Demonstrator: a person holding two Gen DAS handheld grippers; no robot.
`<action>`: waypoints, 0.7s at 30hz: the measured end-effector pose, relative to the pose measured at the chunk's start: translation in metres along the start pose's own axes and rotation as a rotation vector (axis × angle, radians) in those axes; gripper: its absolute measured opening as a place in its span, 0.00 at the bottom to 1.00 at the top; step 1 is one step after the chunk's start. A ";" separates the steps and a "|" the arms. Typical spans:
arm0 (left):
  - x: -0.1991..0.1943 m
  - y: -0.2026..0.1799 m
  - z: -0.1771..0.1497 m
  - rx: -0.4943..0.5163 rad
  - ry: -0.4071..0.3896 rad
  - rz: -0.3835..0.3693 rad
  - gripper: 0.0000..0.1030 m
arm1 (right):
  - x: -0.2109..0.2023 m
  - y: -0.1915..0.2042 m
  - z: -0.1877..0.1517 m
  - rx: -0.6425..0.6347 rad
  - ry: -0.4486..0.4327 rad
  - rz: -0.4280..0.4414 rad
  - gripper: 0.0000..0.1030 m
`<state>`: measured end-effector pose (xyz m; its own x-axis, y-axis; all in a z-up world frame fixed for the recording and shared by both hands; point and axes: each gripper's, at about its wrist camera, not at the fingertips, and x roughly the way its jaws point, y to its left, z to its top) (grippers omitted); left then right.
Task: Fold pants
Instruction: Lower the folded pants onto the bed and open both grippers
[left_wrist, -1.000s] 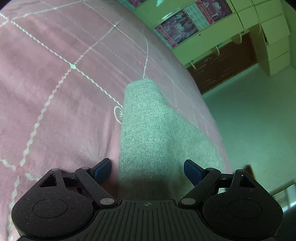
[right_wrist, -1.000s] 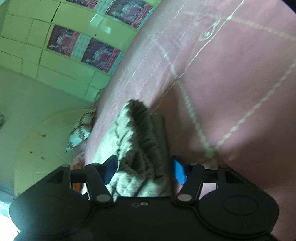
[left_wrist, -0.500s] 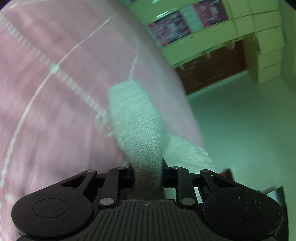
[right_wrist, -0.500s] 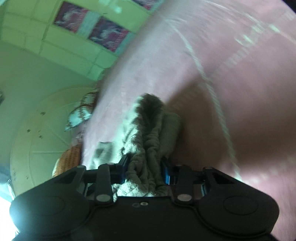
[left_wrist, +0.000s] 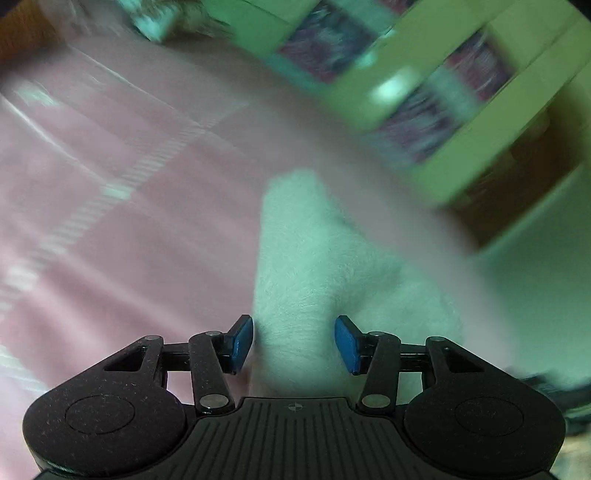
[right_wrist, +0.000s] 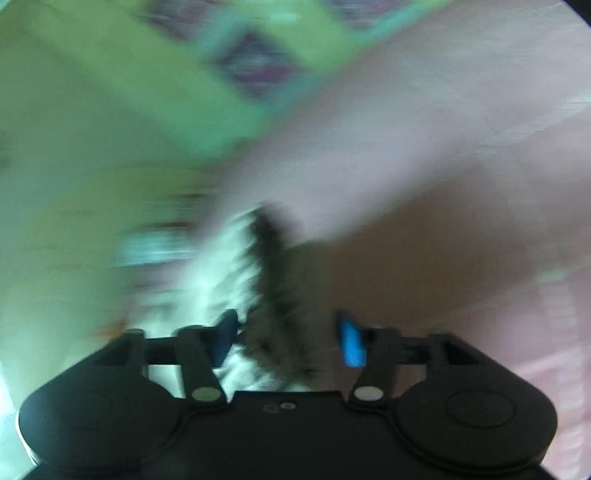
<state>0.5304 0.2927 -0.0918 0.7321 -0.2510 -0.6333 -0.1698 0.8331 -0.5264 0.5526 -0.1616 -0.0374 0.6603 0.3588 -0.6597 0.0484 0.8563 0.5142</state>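
pink bedspread (left_wrist: 129, 229), green cabinets (left_wrist: 480, 110)

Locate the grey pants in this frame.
In both wrist views the grey pants lie on the pink bedspread, running forward between each gripper's open jaws.

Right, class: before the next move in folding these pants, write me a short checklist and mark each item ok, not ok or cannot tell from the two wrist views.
1. Left tongs open: ok.
2. Right tongs open: ok.
3. Pants lie between the left tongs, ready to grip: ok.
4. Pants bunched between the right tongs: ok, though blurred.
5. Fold lies flat and even on the pink bedcover: cannot tell, both views are motion-blurred.
6. Pads touching the fabric: cannot tell.
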 end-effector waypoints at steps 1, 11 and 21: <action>-0.005 -0.003 -0.004 0.048 -0.017 0.022 0.47 | -0.003 0.000 -0.004 -0.021 -0.021 0.028 0.39; 0.011 -0.045 -0.025 0.371 -0.021 0.211 0.81 | 0.041 0.058 -0.048 -0.425 0.029 -0.115 0.59; 0.005 -0.035 -0.034 0.362 -0.007 0.207 0.90 | 0.041 0.044 -0.035 -0.296 0.070 -0.091 0.70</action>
<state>0.5181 0.2454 -0.0958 0.7115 -0.0577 -0.7003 -0.0717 0.9855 -0.1540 0.5557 -0.0958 -0.0612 0.6096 0.2913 -0.7373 -0.1215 0.9534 0.2762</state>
